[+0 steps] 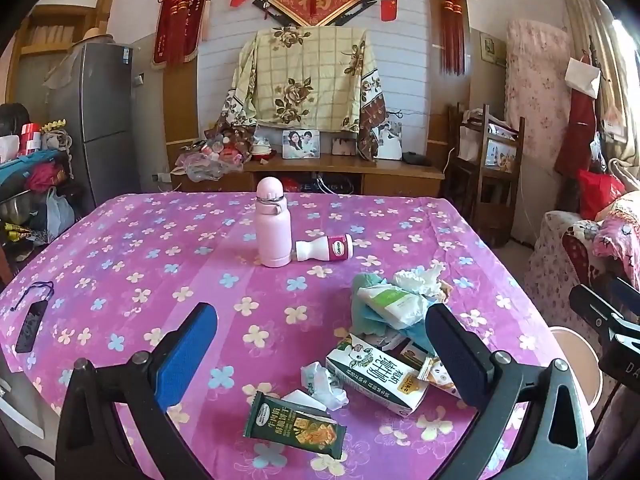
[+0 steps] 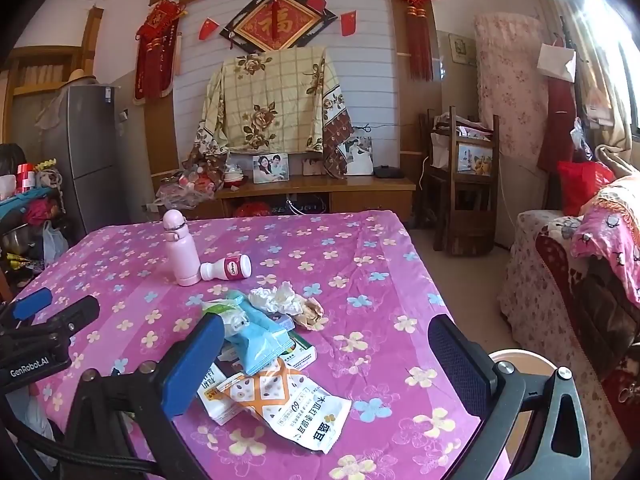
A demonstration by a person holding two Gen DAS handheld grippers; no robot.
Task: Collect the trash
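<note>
both tongs hang wide open above the counter (image 1: pixel 120 248) with its purple flowered cloth, holding nothing. between the left tongs (image 1: pixel 320 344) lie a dark green cracker wrapper (image 1: pixel 296 426), a white crumpled tissue (image 1: pixel 322 384) and a white milk carton (image 1: pixel 376 376). below the right tongs (image 2: pixel 326 354) lies an orange and white snack packet (image 2: pixel 288 404), touching a light blue pouch (image 2: pixel 260 340). a pale pink flask (image 1: pixel 272 224) stands farther back.

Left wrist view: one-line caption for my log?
Open left gripper hovers over milk carton, green biscuit wrapper and crumpled tissue on floral tablecloth.
</note>
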